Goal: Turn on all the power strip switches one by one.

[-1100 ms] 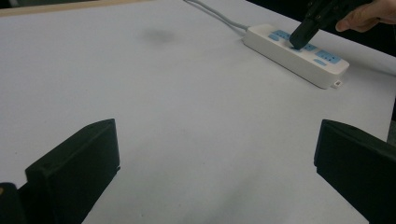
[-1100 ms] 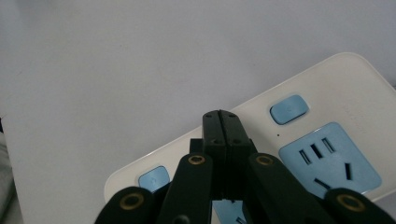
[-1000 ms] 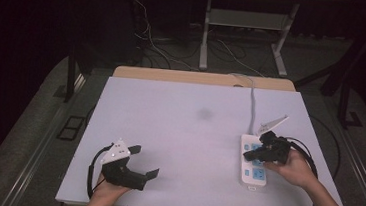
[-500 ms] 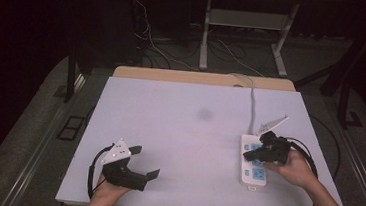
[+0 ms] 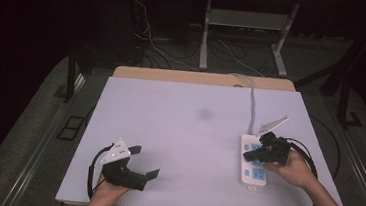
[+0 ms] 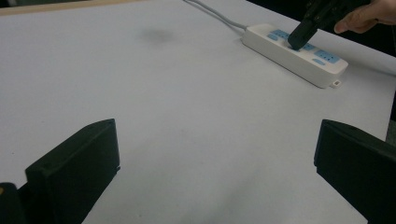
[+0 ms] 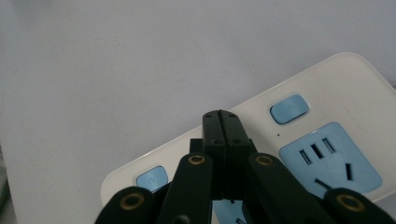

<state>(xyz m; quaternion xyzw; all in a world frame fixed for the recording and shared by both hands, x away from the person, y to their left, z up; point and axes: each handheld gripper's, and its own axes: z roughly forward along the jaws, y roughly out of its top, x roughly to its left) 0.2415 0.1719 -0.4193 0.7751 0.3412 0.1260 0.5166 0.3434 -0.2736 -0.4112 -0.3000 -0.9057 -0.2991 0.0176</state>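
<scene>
Near edge, 7 o'clock: left gripper [image 5: 138, 162] resting on table [image 5: 193, 134], jaws wide apart, holding nothing; bare tabletop ahead. At 4 o'clock, close to right edge: right gripper [image 5: 262, 152], jaws pressed together, empty, tips down on power strip [image 5: 252, 162]. Socket under tips hidden. Strip's cord [image 5: 252, 104] off far edge at 1 o'clock.

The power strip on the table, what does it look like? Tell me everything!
The power strip is a long white plastic bar with light blue sockets and small blue buttons. It lies flat near the table's right edge, its grey-white cord running toward the far edge. The right tool, jaws shut together, presses its tip down on the strip's top.
</scene>
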